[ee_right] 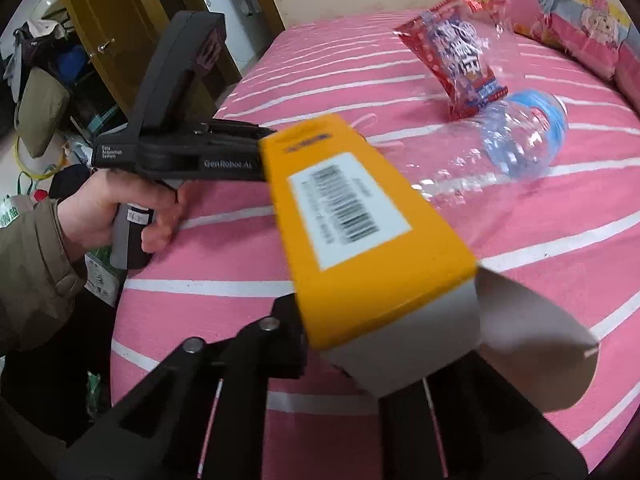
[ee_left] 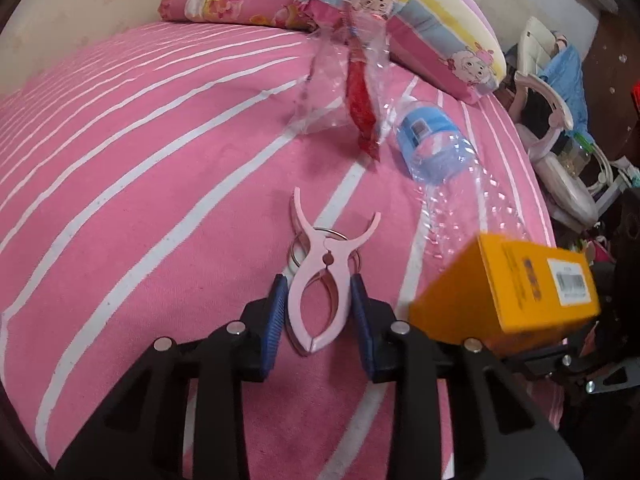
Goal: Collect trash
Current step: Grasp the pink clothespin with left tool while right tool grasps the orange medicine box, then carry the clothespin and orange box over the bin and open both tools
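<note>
- Pink striped bedding [ee_left: 140, 208] carried the scattered litter: a crumpled clear bottle [ee_left: 436, 148] with a blue label, a red snack wrapper [ee_left: 362, 108] leaning beside it, and a pale pink clothes clip [ee_left: 322, 280] lying nearer.
- On the left, the left gripper [ee_left: 320, 312] sat low over the bed with its blue pads [ee_left: 276, 312] spread either side of the clip; I could not tell whether they touched it.
- On the right, the right gripper [ee_right: 384, 344] was pinching a yellow carton [ee_right: 360, 220], lifted clear of the sheet, its open flap hanging toward the camera.
- My judgement: the clip was the piece in hand. Closing squarely across its wide body, not the thin handles, should stop it from squirting out.
- Pressing too deep risked snagging the fabric.
- Bottle and wrapper remained to be collected.
</note>
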